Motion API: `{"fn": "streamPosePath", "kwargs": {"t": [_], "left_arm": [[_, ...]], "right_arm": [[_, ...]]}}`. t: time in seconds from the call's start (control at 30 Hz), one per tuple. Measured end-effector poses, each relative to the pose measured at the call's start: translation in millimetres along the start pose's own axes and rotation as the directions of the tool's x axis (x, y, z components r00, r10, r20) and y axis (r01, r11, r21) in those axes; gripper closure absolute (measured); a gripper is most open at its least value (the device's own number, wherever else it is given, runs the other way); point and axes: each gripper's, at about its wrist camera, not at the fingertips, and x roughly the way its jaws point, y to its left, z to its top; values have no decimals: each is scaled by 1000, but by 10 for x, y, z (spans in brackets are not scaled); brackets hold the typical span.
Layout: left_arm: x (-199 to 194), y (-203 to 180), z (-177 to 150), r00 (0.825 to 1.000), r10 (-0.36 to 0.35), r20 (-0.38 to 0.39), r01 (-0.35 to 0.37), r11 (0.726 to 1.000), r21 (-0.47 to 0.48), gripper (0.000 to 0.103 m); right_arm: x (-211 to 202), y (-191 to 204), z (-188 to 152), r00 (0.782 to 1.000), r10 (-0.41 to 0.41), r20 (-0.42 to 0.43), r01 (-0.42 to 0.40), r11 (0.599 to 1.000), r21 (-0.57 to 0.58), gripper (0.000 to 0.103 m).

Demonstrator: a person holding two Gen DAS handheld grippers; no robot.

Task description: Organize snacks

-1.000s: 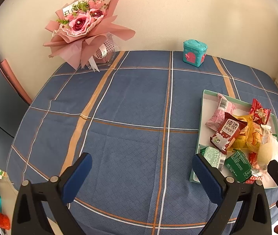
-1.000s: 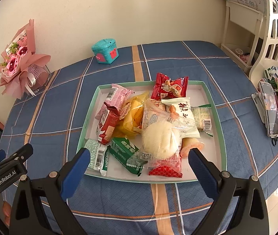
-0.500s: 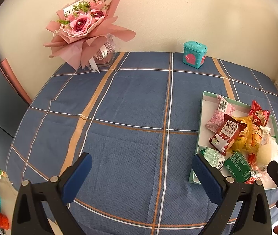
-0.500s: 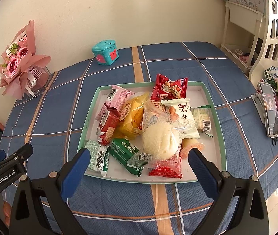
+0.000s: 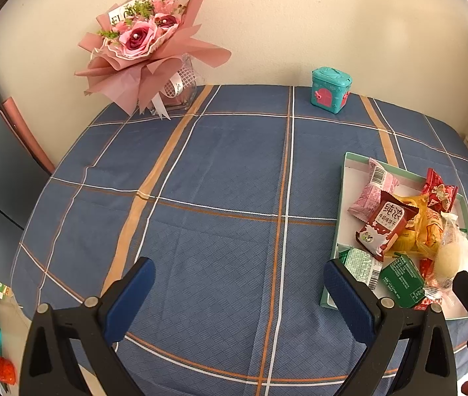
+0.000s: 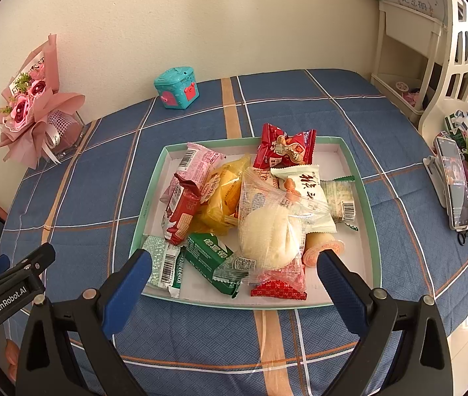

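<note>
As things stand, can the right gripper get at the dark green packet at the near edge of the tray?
Probably yes. The right gripper is open and empty, facing the tray, and the dark green packet lies near the front edge between its fingers' line. Only the bun's clear wrapper overlaps one end.

"GenRobot.AI" on left gripper [image 6: 13, 292]

Far ahead to the left of the right gripper, against the wall: a pink flower bouquet [image 6: 31, 105] in a glass vase. Straight ahead, near the wall: a teal toy box [image 6: 177, 87]. Off right: a phone [image 6: 452, 183] on a stand, a white shelf [image 6: 408, 49].
</note>
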Motion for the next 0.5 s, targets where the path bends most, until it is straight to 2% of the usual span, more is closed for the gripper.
{"fn": "streamPosePath", "kwargs": {"t": [0.5], "left_arm": [[1,15,6,1000,-1,1,1,1000,2,0]], "right_arm": [[-2,-2,1,1000,1,-1,-1,1000,-1,3]]}}
